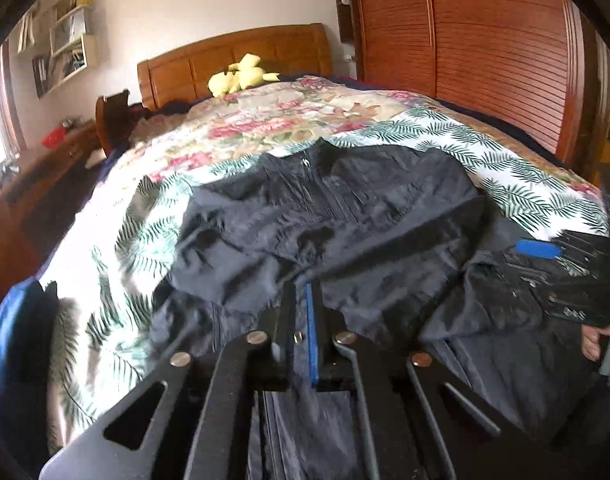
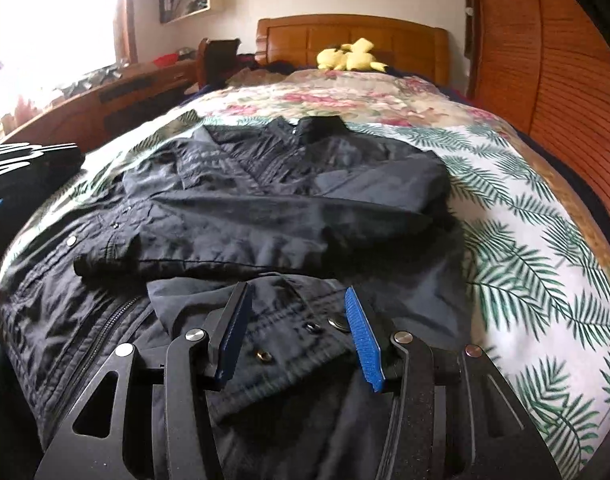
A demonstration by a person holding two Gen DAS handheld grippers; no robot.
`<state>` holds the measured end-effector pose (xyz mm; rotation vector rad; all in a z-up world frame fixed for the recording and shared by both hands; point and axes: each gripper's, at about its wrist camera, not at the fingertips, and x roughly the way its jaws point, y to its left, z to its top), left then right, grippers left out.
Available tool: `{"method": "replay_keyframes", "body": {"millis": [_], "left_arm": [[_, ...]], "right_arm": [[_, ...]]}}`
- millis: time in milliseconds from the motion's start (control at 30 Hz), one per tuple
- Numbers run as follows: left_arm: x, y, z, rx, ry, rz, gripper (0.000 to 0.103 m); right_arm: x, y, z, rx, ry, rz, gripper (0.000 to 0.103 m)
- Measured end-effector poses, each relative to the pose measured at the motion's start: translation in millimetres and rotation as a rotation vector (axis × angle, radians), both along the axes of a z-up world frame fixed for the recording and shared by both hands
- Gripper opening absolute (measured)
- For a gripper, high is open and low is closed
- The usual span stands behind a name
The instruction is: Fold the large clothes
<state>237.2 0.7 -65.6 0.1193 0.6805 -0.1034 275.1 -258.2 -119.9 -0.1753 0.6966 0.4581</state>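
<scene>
Left gripper point(image 1: 305, 292): angled down over the near hem, jaws closed together, no cloth visibly pinched.
Right gripper point(image 2: 301, 300): angled down, jaws parted, gripping nothing.
Jacket point(image 2: 265, 208): dark, creased, snaps and zipper showing, sleeves folded across the chest.
Position: jacket lies on the leaf-print bedspread point(image 2: 525, 240), collar toward the headboard point(image 2: 353, 40); a snap-studded flap sits between the right pads.

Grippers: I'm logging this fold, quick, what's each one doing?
Left gripper: shut, nothing visibly held.
Right gripper: open over the black jacket, gripping nothing.
</scene>
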Motion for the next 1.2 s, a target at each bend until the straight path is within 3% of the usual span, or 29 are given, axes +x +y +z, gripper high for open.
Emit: {"method": "replay_keyframes", "body": {"millis": [133, 300, 567, 900, 967, 1000, 1033, 1200], "left_arm": [[-13.0, 7.6, -15.7, -0.056, 0.031, -0.021, 0.019], [-26.2, 10.1, -37.7, -0.135, 0.089, -0.054, 0.025], [-26.5, -14.7, -67.2, -0.106, 0.146, -0.086, 0.026], [-11.9, -19.6, -69.8, -0.112, 0.128, -0.074, 0.026], [-14.0, -21.0, -65.8, -0.1, 0.105, -0.078, 0.025], [-16.4, -22.2, -62.9, -0.1, 0.092, -0.086, 0.011], [-19.9, -23.4, -59.0, -0.113, 0.082, -0.1, 0.003], [-44.5, -30.1, -32.2, -0.138, 0.026, -0.125, 0.0]], "right_arm": [[2.6, 10.7, -4.6, -0.003, 0.007, 0.011, 0.049], [5.5, 15.2, -9.0, -0.009, 0.016, 0.014, 0.05], [7.7, 16.6, -10.6, -0.009, 0.025, 0.011, 0.049], [2.5, 2.7, -7.5, -0.002, 0.013, 0.002, 0.049], [1.4, -0.6, -6.8, 0.0, 0.011, -0.001, 0.05], [1.0, -3.2, -6.7, 0.001, 0.011, -0.003, 0.05], [0.8, -5.1, -6.5, 0.001, 0.011, -0.006, 0.049], [-0.8, -15.1, -6.2, 0.009, 0.017, -0.017, 0.049]]}}
